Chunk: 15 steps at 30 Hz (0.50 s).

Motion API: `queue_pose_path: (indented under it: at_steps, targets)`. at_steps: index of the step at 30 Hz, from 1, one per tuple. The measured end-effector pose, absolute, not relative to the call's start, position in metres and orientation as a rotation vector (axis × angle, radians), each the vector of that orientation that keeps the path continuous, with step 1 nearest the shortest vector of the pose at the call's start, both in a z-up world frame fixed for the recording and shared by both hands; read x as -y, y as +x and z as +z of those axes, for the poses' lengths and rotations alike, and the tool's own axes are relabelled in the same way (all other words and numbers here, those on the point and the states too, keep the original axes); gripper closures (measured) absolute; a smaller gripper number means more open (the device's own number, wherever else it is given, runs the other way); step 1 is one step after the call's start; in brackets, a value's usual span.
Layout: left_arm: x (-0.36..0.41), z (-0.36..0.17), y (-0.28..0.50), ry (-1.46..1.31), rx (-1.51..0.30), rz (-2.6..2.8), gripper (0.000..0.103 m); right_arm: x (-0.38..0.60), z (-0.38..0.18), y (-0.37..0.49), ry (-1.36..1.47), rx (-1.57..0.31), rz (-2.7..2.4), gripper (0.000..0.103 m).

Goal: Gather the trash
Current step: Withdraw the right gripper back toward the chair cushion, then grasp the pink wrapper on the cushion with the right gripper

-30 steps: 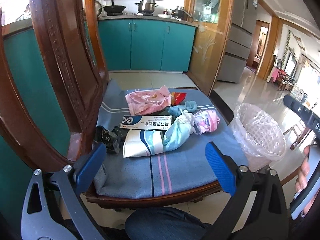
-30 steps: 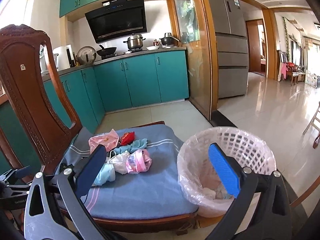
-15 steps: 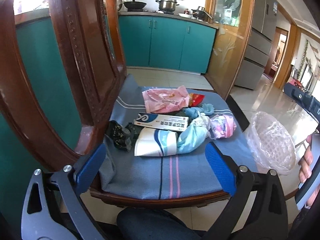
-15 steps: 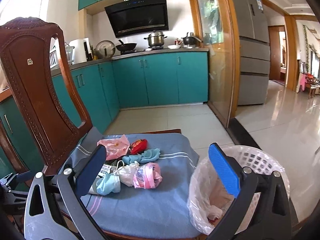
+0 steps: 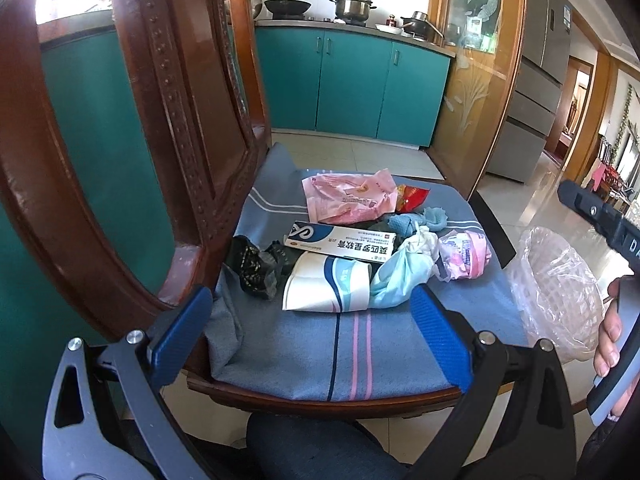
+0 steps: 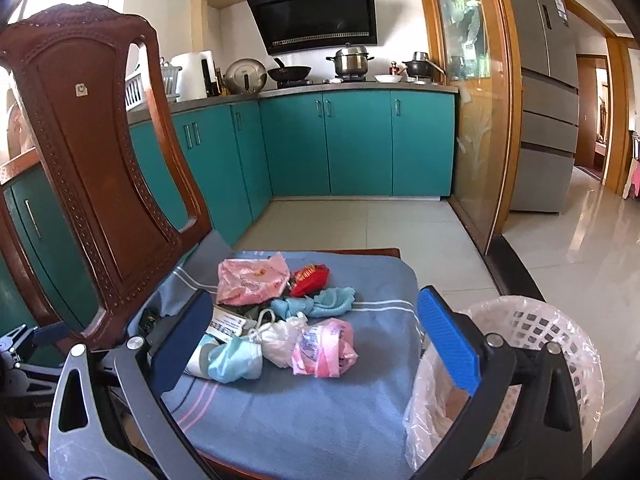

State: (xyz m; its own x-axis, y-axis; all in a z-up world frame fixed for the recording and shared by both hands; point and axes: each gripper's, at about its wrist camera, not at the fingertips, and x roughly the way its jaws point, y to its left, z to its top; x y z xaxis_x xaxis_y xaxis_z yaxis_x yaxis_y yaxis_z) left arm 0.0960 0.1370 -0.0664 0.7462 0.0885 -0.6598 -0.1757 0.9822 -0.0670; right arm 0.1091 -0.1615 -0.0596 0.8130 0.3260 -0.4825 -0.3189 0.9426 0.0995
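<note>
left hand-held gripper (image 5: pixel 310 330) spread wide, empty | right hand-held gripper (image 6: pixel 314 342) likewise | trash pile (image 6: pixel 280 320) mid chair cushion (image 6: pixel 320 412), bin (image 6: pixel 532 344) off its right edge | light, soft, crinkly; likely pinch pink bag (image 6: pixel 322 346) at bunched middle

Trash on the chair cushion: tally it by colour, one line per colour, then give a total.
Pink: 2, the flat wrapper and the crumpled bag
Red: 1, a small packet
Blue: 2, a cloth and a face mask
White: 3, a long box, a curved carton, a knotted bag
Black: 1, a crumpled wrapper
Total: 9
</note>
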Motion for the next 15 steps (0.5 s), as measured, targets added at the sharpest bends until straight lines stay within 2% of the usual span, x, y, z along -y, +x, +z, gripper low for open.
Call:
queue_pose_path:
  at_steps: [10, 15]
  targets:
    - [-0.136, -0.073, 0.103, -0.136, -0.728, 0.142, 0.004, 0.177, -0.087, 0.130, 0.039, -0.611, 0.333, 0.004]
    - [-0.135, -0.078, 0.113, -0.136, -0.744, 0.137, 0.004, 0.174, -0.107, 0.146, 0.004, -0.685, 0.335, 0.019]
